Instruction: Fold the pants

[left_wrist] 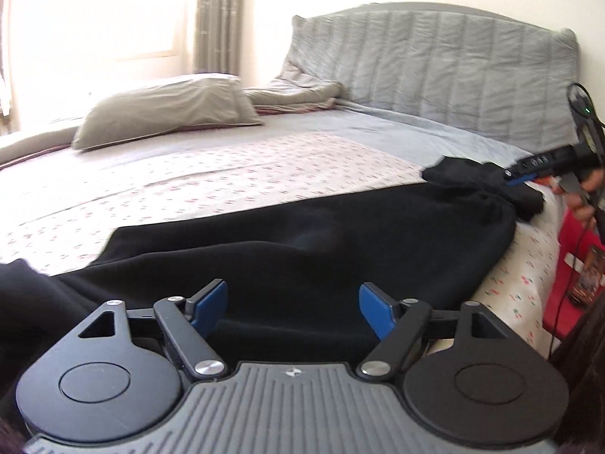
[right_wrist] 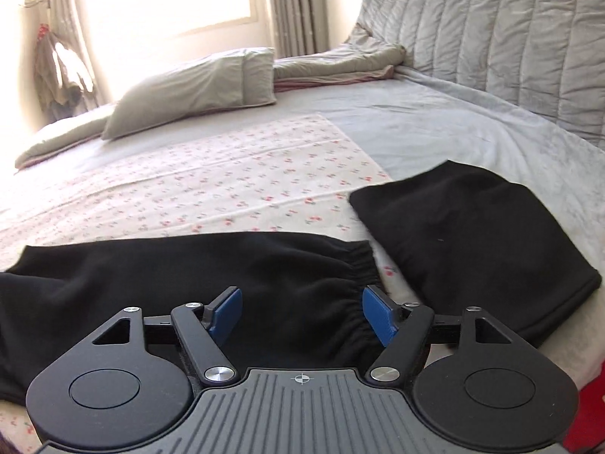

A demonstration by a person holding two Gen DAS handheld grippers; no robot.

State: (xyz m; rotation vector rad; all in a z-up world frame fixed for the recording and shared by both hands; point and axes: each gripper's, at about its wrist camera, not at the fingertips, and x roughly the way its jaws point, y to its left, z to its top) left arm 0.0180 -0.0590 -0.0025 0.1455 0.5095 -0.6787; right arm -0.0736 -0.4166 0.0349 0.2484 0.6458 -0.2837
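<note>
On the floral sheet (right_wrist: pixel 227 196) of the bed, black pants (right_wrist: pixel 189 283) lie flat just under both tongs. Left tongs (left_wrist: pixel 293 308) gape wide, empty. Right tongs (right_wrist: pixel 300 312) also wide, empty, above the elastic cuff (right_wrist: pixel 359 283); folded black cloth (right_wrist: pixel 472 234) just beside.

The only marking close to legible is a row of white characters, perhaps "048", on the black body of the right gripper (left_wrist: pixel 518 178) at the far right of the left wrist view; motion blur leaves it uncertain.
</note>
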